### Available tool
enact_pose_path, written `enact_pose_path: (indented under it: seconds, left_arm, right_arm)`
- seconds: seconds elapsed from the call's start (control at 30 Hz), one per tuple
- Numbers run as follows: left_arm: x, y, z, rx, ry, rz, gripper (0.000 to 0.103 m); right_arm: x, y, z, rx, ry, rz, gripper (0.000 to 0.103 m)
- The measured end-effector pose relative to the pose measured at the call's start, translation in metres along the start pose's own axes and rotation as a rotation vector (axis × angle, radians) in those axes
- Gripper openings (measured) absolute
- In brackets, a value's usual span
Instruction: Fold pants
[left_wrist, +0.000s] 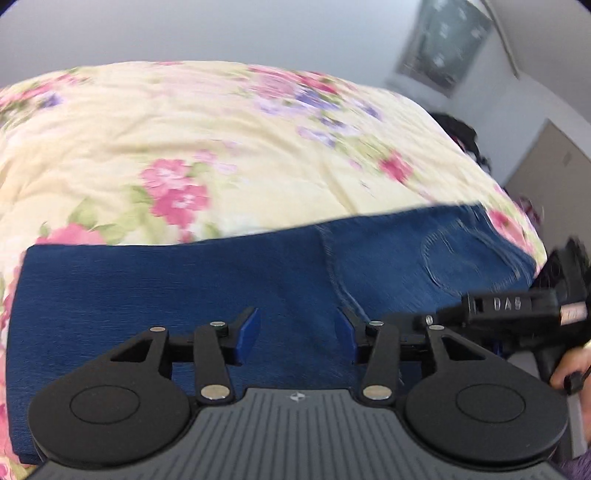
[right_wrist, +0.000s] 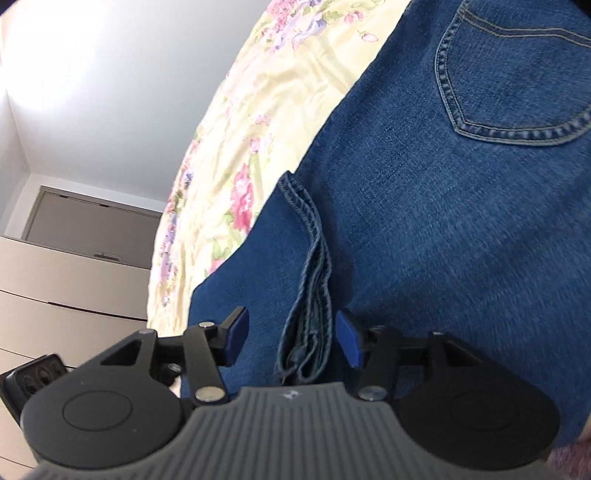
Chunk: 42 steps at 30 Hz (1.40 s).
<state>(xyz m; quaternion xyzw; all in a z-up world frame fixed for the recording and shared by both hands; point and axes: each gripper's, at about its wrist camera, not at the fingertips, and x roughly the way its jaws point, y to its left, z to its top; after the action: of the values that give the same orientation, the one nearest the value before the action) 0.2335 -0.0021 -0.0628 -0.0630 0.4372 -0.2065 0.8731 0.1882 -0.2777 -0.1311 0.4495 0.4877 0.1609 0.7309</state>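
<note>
Blue denim pants (left_wrist: 184, 295) lie folded flat on a floral bedspread (left_wrist: 184, 147). A back pocket (left_wrist: 465, 254) shows at the right end. My left gripper (left_wrist: 297, 334) is open, just above the denim, holding nothing. In the right wrist view the pants (right_wrist: 443, 221) fill the right side, with the back pocket (right_wrist: 517, 74) at top. The leg hems (right_wrist: 310, 295) lie stacked on the upper layer. My right gripper (right_wrist: 291, 338) is open with the hem stack between its blue fingertips, which do not close on it. The right gripper's body also shows in the left wrist view (left_wrist: 517, 306).
The bedspread (right_wrist: 258, 129) stretches beyond the pants. A white wall and a framed picture (left_wrist: 443, 48) are behind the bed. A dark heap (left_wrist: 461, 136) sits past the bed's right edge. A drawer unit (right_wrist: 66, 288) and a dark power strip (right_wrist: 33, 376) are left of the bed.
</note>
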Motion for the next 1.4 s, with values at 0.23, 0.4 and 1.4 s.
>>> enact_pose_path:
  seconds: [0.23,0.4,1.4]
  left_arm:
    - [0.003,0.046,0.001,-0.162,-0.051,0.001,0.055]
    - [-0.005,0.066,-0.001,-0.221,-0.094,0.026,0.055]
    - [-0.047,0.036,0.017,-0.218,-0.238,0.136,0.054]
  right_arm:
    - [0.043,-0.021,0.014,0.073,0.083,0.024,0.039]
    - [0.047,-0.027,0.013,0.095,0.106,0.027,0.011]
    - [-0.267,0.122,0.162,-0.426,-0.430,-0.372,0.004]
